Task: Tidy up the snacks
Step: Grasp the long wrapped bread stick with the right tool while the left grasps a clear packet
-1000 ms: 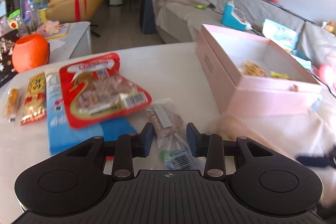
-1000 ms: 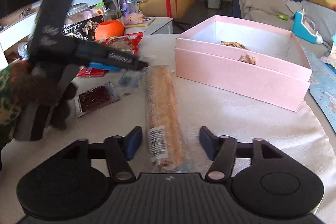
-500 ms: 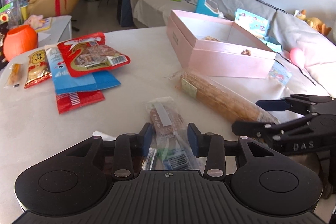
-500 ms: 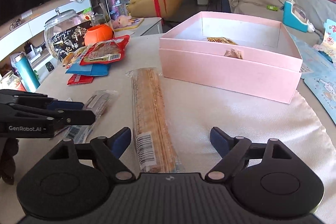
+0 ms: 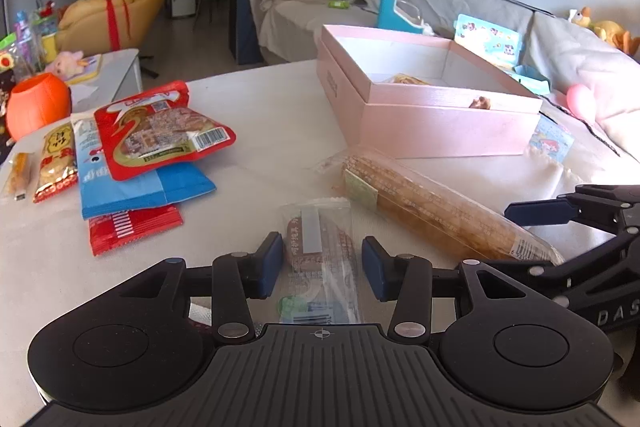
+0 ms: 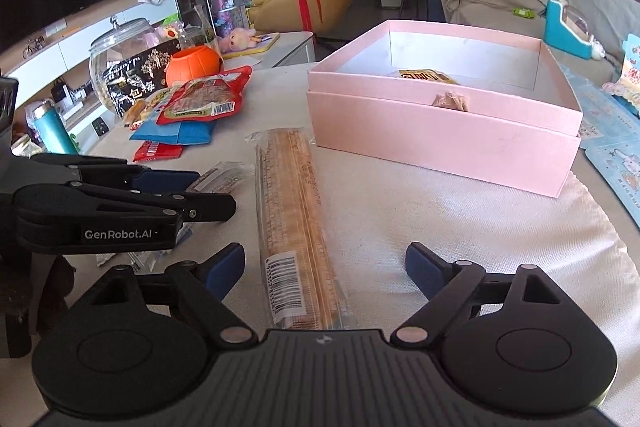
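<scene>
Opening both tongs rn: left tongs (image 5: 319,269) straddle the small clear snack pack (image 5: 320,259) w/o pinching, right tongs (image 6: 325,271) wide around the long cracker sleeve (image 6: 298,223), both flat on counter (image 6: 420,219) by pink box (image 6: 440,143)

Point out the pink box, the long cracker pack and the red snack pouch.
pink box (image 6: 440,143), right wrist view, on its front wall.
long cracker pack (image 6: 292,199), right wrist view, mid-length of the wrapper.
red snack pouch (image 5: 160,131), left wrist view, centre of its printed face.

Box (image 6: 440,131) contents (image 6: 448,101) half-hidden by wall
</scene>
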Motion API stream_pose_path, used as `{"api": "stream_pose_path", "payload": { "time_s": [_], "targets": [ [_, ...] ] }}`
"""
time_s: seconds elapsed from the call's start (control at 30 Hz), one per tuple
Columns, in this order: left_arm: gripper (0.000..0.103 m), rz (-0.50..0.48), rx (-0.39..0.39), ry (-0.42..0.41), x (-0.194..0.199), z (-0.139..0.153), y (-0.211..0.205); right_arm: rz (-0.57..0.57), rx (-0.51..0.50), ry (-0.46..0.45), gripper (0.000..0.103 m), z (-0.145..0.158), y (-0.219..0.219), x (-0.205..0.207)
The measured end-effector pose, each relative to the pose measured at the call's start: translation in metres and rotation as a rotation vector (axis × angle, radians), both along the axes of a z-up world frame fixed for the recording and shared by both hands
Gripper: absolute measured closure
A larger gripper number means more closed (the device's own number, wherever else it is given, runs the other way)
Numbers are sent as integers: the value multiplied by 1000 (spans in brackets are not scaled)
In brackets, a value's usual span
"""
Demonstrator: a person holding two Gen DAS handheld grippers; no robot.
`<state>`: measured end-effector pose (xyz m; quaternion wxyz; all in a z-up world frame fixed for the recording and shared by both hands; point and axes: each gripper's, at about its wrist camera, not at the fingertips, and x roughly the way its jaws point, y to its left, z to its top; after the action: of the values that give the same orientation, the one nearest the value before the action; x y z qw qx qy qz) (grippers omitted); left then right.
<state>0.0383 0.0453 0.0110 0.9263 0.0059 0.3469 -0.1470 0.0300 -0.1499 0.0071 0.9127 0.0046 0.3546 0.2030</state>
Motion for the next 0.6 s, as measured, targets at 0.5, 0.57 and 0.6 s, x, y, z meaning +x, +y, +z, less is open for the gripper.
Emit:
{"api": "stream_pose_path", "payload": {
  "time_s": [0.5,0.57,0.6],
  "targets": [
    [55,-21,-35,36,-45,4,2,94,-154,7,66,10,46,44],
    [56,-3,-75,56,-40,4,7,108,-153,18,71,15,44,39],
    [56,5,-89,64,-37,5,8,115,-149,21,71,17,42,35]
  ]
}}
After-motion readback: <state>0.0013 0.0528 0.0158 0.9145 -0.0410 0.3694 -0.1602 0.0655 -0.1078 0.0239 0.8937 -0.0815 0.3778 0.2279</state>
